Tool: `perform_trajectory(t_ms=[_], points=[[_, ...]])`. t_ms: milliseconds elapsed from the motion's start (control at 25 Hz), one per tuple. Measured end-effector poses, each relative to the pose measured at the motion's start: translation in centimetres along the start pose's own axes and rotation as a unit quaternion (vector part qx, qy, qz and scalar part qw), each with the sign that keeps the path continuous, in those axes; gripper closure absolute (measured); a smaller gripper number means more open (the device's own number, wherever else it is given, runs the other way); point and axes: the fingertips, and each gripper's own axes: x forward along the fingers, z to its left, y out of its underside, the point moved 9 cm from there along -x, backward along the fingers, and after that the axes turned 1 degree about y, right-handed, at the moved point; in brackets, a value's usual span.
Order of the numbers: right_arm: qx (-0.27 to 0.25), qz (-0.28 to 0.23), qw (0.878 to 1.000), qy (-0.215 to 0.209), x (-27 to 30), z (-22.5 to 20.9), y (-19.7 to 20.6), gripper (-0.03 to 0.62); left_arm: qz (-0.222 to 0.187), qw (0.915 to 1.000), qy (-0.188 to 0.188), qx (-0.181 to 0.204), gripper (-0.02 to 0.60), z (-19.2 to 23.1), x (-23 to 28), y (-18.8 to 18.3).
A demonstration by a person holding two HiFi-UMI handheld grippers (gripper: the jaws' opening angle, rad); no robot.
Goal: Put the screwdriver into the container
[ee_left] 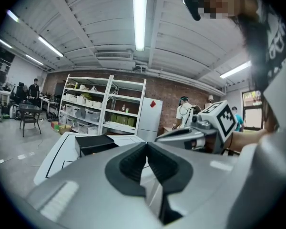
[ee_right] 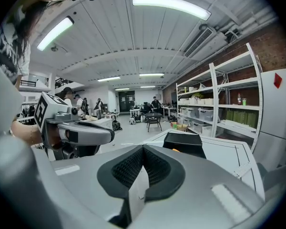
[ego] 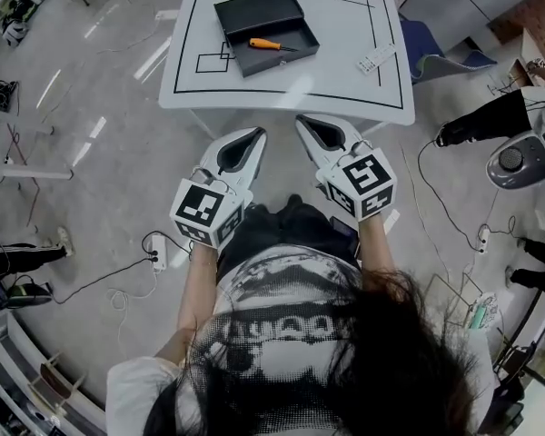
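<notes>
While the head view looks down: orange-handled screwdriver (ego: 271, 44) lies inside the black container (ego: 295, 33) on the white table (ego: 345, 80); task appears done.
Left gripper view: left gripper (ee_left: 146, 146) clenched on nothing, well apart from the container.
Right gripper view: right gripper (ee_right: 143, 148) likewise clenched, empty.
</notes>
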Motion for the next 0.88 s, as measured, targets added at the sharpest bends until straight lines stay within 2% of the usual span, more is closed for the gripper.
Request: perform_trajectory(t_ms=[880], points=[[0.006, -0.007, 1.000, 0.004, -2.2, -1.9, 1.1, 0.597, 0.011, 0.9997, 0.013, 0.016, 0.581, -2.8, 1.9, -0.1]])
